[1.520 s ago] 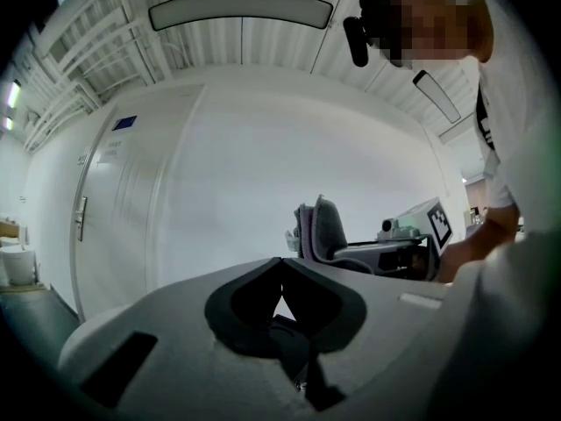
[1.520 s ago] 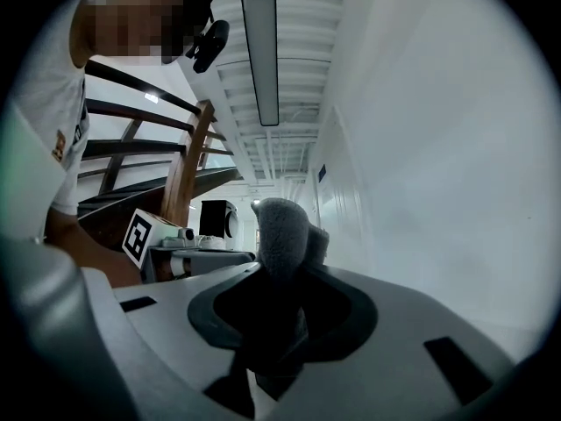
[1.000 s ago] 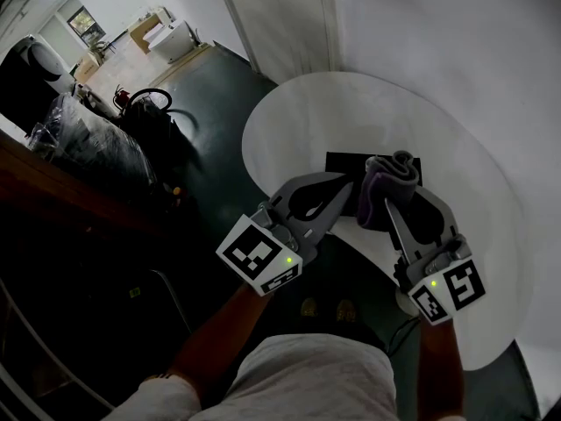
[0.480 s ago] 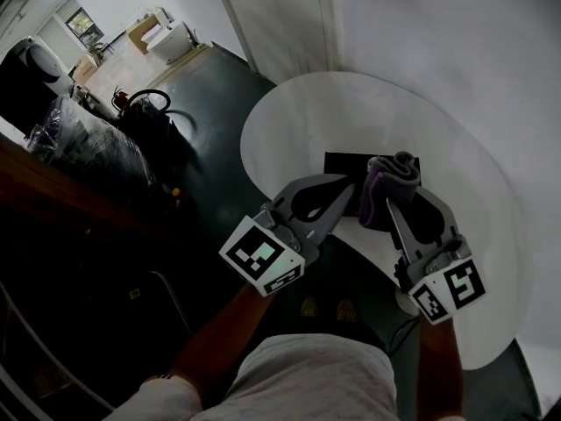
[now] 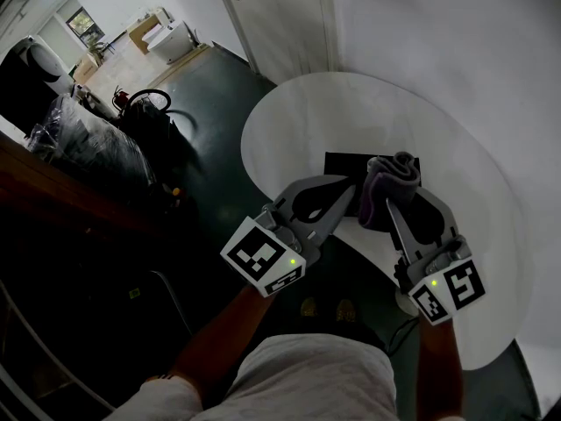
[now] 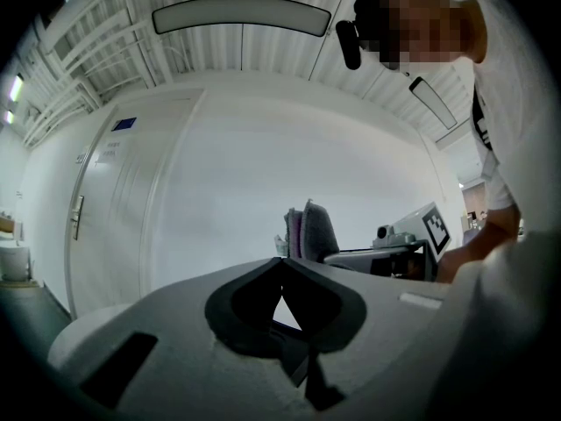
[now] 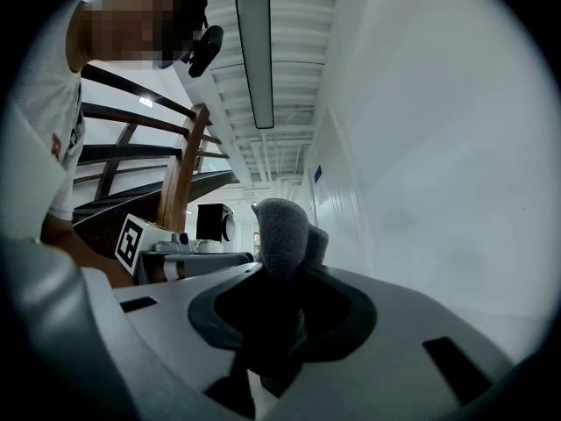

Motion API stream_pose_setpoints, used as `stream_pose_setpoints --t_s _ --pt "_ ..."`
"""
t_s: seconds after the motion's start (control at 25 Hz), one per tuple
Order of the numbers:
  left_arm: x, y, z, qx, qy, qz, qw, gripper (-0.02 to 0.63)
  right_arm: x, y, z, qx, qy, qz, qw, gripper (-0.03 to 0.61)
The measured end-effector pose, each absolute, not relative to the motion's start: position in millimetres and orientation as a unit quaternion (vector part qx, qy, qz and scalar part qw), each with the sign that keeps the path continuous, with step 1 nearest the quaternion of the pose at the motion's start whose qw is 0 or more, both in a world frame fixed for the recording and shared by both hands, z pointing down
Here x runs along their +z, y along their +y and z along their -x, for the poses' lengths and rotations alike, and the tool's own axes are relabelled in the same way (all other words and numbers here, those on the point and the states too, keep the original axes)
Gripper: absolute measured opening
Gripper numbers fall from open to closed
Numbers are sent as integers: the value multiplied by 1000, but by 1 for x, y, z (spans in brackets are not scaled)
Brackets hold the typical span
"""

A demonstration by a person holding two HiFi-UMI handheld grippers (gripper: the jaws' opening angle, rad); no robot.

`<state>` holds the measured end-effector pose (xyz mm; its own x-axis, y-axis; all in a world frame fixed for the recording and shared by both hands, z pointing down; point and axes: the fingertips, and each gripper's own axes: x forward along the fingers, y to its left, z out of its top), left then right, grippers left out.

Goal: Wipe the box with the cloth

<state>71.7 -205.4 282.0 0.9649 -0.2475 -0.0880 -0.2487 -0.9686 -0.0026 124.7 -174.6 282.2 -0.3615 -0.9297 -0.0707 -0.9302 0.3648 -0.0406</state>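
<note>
A flat black box (image 5: pixel 344 164) lies on the round white table (image 5: pixel 438 130). My right gripper (image 5: pixel 388 191) is shut on a folded purple-grey cloth (image 5: pixel 386 187), which stands up from its jaws over the box's right part. The right gripper view has the cloth (image 7: pixel 282 235) sticking up between the jaws. My left gripper (image 5: pixel 351 185) is shut with nothing in it, its tip at the box's near edge, just left of the cloth. From the left gripper view the cloth (image 6: pixel 308 232) shows beyond the closed jaw tips (image 6: pixel 282 264), with the right gripper's marker cube (image 6: pixel 434 228) beside it.
The table's near edge curves under both grippers, with dark floor (image 5: pixel 219 103) to its left. A white wall and door (image 5: pixel 280 16) stand behind the table. Dark bags (image 5: pixel 96 147) and a wooden rail (image 5: pixel 61 191) lie at the left. My own feet (image 5: pixel 326 308) show below.
The left gripper has crept slightly right and forward toward the box. The right gripper with the cloth has barely moved.
</note>
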Motion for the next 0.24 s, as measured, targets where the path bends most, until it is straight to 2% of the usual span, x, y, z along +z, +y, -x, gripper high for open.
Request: stream_pose_setpoints --t_s 0.24 --pt "280 -203 -72 43 125 991 8 15 281 -172 -124 3 826 563 39 103"
